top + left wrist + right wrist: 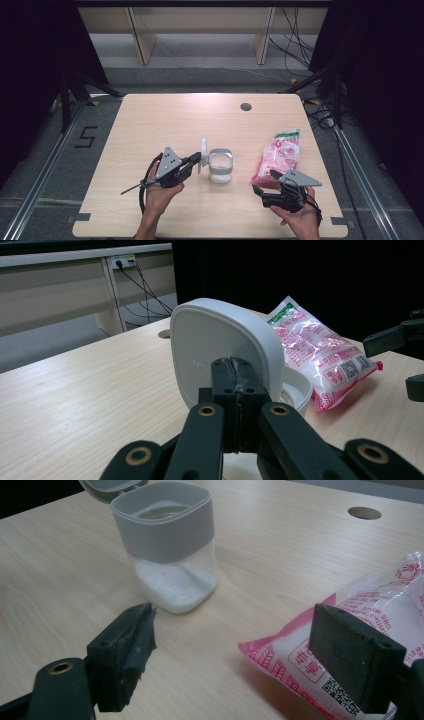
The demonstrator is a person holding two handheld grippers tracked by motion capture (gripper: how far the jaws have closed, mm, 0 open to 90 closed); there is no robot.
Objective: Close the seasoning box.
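Note:
A clear jar [220, 167] [170, 555] with a grey collar stands mid-table, a layer of white grains in its bottom. Its hinged lid [204, 149] [220, 335] stands flipped up on the jar's left side. My left gripper [196, 161] [235, 380] is shut, pads pressed together, its tips right at the lower part of the lid; nothing shows between the pads. A pink and white bag [280, 155] [380, 610] lies flat to the right of the jar. My right gripper [265, 182] [235, 630] is open just in front of the bag's near end, with one pad over its corner.
A round cable hole [245, 106] sits in the table's far right part. The light wooden tabletop [150, 125] is bare at the left and back. Beyond the far edge are wooden shelf legs and cables on the floor.

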